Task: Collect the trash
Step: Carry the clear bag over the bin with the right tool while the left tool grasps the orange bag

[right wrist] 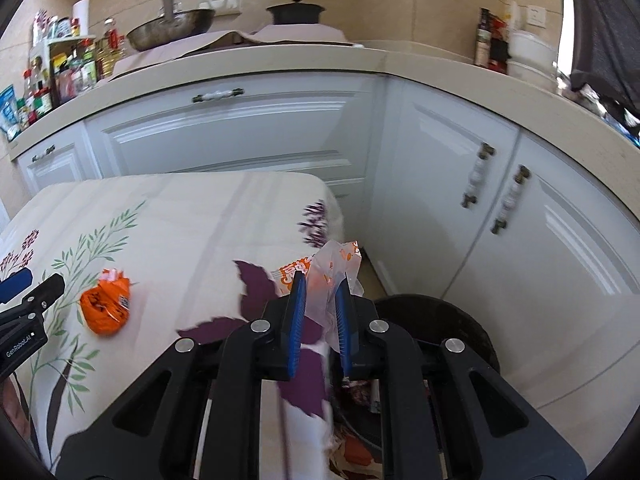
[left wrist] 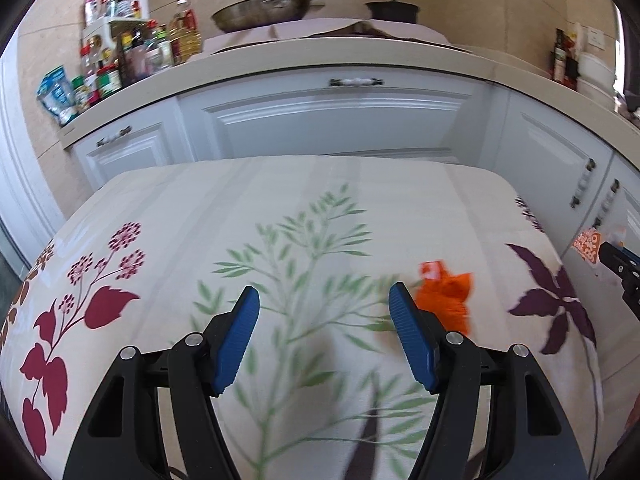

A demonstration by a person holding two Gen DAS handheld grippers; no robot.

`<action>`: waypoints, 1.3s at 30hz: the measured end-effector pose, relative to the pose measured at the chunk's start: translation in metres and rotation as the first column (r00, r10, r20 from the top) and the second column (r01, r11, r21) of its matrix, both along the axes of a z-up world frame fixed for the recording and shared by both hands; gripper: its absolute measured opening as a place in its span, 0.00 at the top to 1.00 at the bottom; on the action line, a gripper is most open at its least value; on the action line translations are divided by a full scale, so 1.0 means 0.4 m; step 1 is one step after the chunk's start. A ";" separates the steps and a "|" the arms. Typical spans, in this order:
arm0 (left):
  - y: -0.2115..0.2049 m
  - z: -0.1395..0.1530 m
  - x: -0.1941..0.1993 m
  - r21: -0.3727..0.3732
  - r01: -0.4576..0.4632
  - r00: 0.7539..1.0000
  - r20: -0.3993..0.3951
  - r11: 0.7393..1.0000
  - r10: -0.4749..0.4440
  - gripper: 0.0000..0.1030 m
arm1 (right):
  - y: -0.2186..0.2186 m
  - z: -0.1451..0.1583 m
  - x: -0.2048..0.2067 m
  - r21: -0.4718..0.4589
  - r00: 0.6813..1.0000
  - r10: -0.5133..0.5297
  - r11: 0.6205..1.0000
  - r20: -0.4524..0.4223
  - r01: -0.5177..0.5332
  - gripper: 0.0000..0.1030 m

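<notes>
– Right claw (right wrist: 320,300)? 
– Pinching a clear plastic wrapper (right wrist: 334,270) with orange print, just past the table's right edge, above a dark bin (right wrist: 448,320).
– Left claw (left wrist: 324,308)?
– Spread wide, nothing between the pads, low over the flowered tablecloth (left wrist: 280,200).
– Other trash?
– Crumpled orange wrapper (left wrist: 446,296) on the cloth near the right edge, just beside the left claw's right finger. Blurry.

Straight ahead of the gripper stand white cabinets (left wrist: 320,120) under a beige worktop (left wrist: 280,62) carrying a wok (left wrist: 260,10), a black pot (right wrist: 295,12) and, far left, condiment bottles (left wrist: 132,52).
</notes>
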State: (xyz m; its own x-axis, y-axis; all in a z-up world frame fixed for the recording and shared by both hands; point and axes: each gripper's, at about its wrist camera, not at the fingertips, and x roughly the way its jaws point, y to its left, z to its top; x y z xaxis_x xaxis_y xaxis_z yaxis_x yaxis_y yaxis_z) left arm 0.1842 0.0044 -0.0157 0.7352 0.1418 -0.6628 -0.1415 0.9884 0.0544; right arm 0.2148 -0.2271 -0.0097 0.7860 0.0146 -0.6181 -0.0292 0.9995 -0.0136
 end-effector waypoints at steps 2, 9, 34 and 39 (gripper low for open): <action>-0.022 0.001 0.003 0.003 0.015 1.000 0.001 1.000 -0.015 0.36 | -0.026 -0.003 -0.012 0.005 1.000 -0.019 1.000 0.002 0.019 0.86; -0.088 -0.002 0.022 0.021 0.051 0.999 0.012 0.999 -0.051 0.29 | -0.111 -0.021 -0.049 0.026 0.997 -0.081 0.996 -0.005 0.081 0.86; -0.136 -0.044 0.057 0.009 0.122 0.990 -0.068 0.992 -0.121 0.64 | -0.168 -0.041 -0.077 0.056 0.993 -0.114 0.992 -0.004 0.114 0.86; -0.138 -0.043 0.050 0.005 0.135 0.989 -0.057 0.991 -0.134 0.66 | -0.158 -0.037 -0.079 0.054 0.994 -0.110 0.993 -0.002 0.110 0.86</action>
State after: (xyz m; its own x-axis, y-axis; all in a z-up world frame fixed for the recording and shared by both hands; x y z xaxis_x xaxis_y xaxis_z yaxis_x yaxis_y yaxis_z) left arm 0.2042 -0.0509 -0.0331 0.7095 0.0497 -0.7029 -0.0037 0.9978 0.0669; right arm 0.1831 -0.2905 -0.0247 0.7853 -0.0385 -0.6179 0.0806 0.9959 0.0403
